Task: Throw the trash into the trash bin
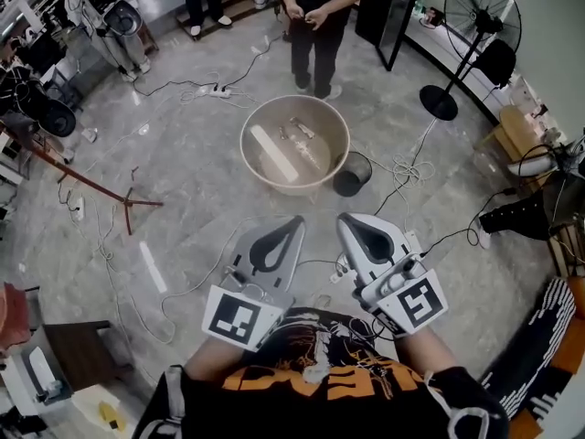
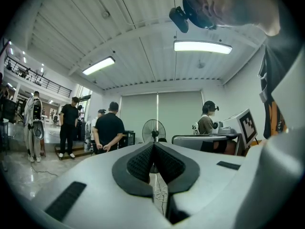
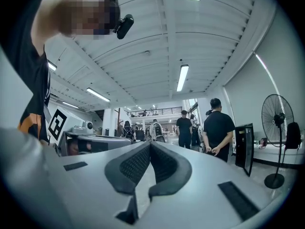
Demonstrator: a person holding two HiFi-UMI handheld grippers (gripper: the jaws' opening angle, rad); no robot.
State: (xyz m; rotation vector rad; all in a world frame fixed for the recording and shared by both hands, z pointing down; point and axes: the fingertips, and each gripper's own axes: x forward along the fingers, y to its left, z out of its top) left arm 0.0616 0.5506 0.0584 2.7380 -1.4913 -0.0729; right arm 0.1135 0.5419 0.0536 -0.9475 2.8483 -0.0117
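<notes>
1. the small black round trash bin stands on the grey floor, just beside the round beige table bearing a long pale strip and small scraps.
2. the left gripper and the right gripper point level before the person's chest, well apart from the bin.
3. both pairs of jaws are pressed together, pinching nothing.

Inside the beige tub, the small pieces beside 1 pale strip are too small to name; just beside the tub's lower right, the black bin is too dark inside to read; beyond the tub, 2 standing people are cut off by the top edge.
</notes>
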